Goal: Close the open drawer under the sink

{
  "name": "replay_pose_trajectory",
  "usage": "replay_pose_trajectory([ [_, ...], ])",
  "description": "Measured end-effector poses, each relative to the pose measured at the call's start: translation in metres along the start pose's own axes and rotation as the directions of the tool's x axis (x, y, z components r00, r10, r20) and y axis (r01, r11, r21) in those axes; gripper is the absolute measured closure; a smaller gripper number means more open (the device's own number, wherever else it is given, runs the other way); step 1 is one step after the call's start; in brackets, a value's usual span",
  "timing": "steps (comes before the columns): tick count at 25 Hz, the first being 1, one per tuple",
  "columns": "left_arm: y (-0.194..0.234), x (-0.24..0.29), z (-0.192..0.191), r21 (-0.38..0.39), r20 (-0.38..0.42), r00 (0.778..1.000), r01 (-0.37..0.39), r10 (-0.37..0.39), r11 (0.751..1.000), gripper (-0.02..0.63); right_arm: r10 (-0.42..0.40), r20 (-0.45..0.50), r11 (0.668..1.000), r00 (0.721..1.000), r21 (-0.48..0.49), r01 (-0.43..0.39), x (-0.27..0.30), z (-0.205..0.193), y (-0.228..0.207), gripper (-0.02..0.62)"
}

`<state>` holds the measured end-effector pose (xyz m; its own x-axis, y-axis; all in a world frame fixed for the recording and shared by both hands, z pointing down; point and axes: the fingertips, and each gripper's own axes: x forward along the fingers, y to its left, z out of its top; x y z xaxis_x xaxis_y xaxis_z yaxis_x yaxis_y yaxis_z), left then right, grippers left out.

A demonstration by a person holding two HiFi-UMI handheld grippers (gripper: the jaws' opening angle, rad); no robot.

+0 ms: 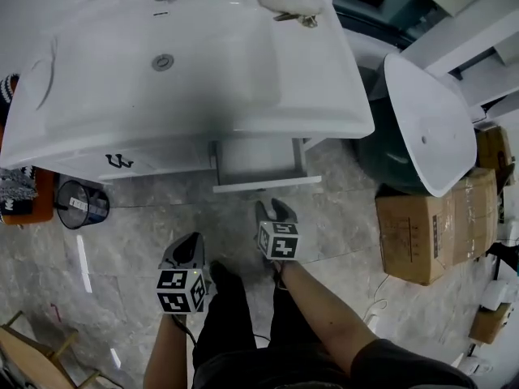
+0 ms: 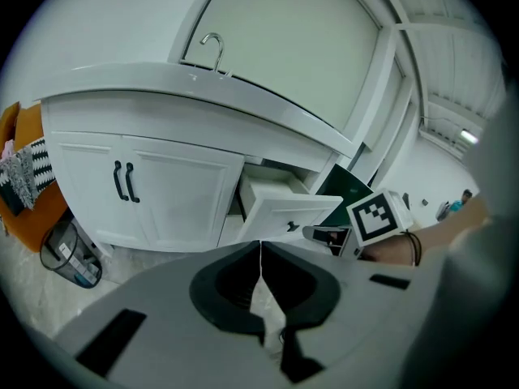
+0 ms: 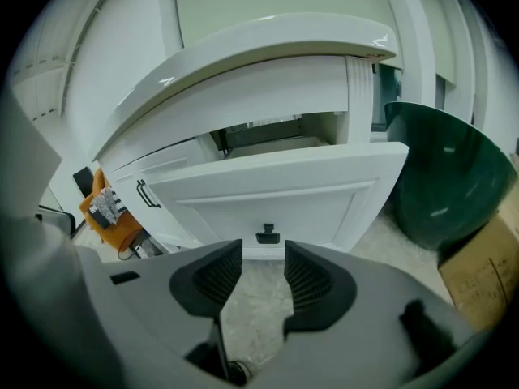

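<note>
Under the white sink the open drawer sticks out toward me; it also shows in the left gripper view and fills the right gripper view, with a small black knob low on its front. My right gripper hovers just in front of the drawer front, its jaws open with only floor between them, the knob a little ahead. My left gripper hangs lower left, away from the drawer, its jaws shut on nothing.
Closed cabinet doors with black handles sit left of the drawer. A wire bin and an orange stool stand at the left. A leaning basin and a cardboard box crowd the right. The person's legs are below me.
</note>
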<state>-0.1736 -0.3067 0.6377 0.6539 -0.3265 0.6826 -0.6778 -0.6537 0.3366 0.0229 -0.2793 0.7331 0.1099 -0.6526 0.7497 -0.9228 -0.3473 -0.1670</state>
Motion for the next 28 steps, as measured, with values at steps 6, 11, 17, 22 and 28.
replay_pose_trajectory([
  [6, 0.019, 0.025, -0.007, 0.014, -0.017, 0.999, 0.028, -0.028, 1.0, 0.591, -0.056, 0.015, 0.998, 0.998, 0.003, 0.056, 0.033, -0.006, -0.003, 0.445],
  [11, 0.029, 0.042, -0.011, 0.02, -0.028, 0.999, 0.036, -0.036, 0.999, 0.591, -0.101, 0.026, 0.994, 0.995, 0.036, 0.1, 0.054, -0.01, -0.011, 0.445],
  [17, 0.03, 0.053, -0.012, 0.029, -0.037, 0.999, 0.041, -0.04, 0.999, 0.591, -0.074, 0.056, 0.997, 0.996, -0.016, 0.075, 0.06, -0.003, -0.009, 0.452],
  [22, 0.027, 0.056, -0.009, 0.028, -0.037, 0.999, 0.039, -0.038, 0.999, 0.591, -0.051, 0.051, 0.998, 0.997, -0.034, 0.053, 0.063, -0.001, -0.009, 0.462],
  [28, 0.029, 0.058, -0.006, 0.021, -0.037, 0.999, 0.026, -0.025, 0.999, 0.591, -0.031, 0.055, 0.999, 0.998, -0.037, 0.033, 0.076, 0.017, -0.01, 0.462],
])
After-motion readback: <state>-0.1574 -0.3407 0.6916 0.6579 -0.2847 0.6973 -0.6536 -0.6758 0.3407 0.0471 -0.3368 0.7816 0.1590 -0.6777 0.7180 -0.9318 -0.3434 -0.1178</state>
